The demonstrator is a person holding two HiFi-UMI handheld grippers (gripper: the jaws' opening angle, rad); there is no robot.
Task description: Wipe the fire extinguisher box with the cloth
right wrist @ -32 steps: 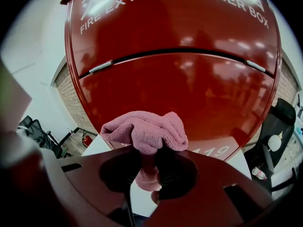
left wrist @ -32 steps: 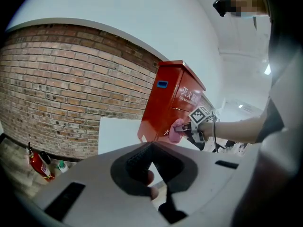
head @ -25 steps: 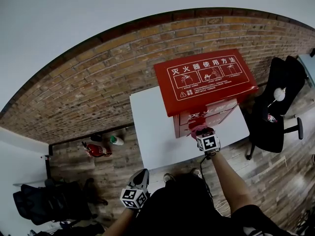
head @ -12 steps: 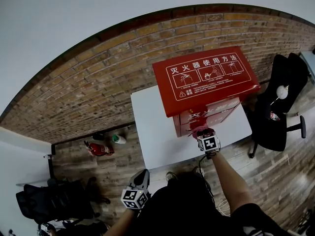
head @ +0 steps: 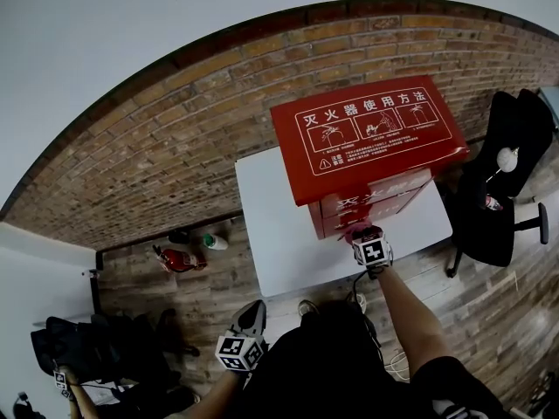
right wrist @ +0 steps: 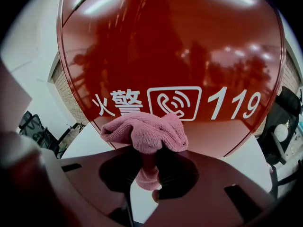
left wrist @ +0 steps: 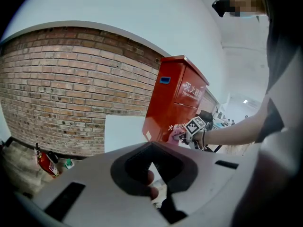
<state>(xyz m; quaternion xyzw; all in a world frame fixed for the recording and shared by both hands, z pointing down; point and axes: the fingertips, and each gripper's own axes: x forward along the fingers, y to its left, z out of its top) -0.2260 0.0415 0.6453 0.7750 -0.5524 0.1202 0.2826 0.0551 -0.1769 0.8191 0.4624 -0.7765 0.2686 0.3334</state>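
**Cloth at the lower front panel; box lying dead ahead of the right gripper**

The right gripper (right wrist: 149, 170) is clamping the pink cloth (right wrist: 144, 132). Its jaws are closing on the pinched middle, and the bunched end is bulging forward. That end is sitting against, or all but against, the red front of the fire extinguisher box (right wrist: 165, 51), just under the white telephone mark. Actual contact is not confirmable.

In the head view the box (head: 376, 133) is standing on the white table (head: 271, 234), facing the person, with its front running left to right. The right gripper (head: 360, 236) is working low on that front. The left gripper (head: 251, 311) is hanging by the person's body, well apart from the box, with its jaws together on nothing.

Judgement: the right gripper is the nearer one. Most of the panel is lying above and to either side of the cloth, so the coming stroke is calling for travel across and upward.
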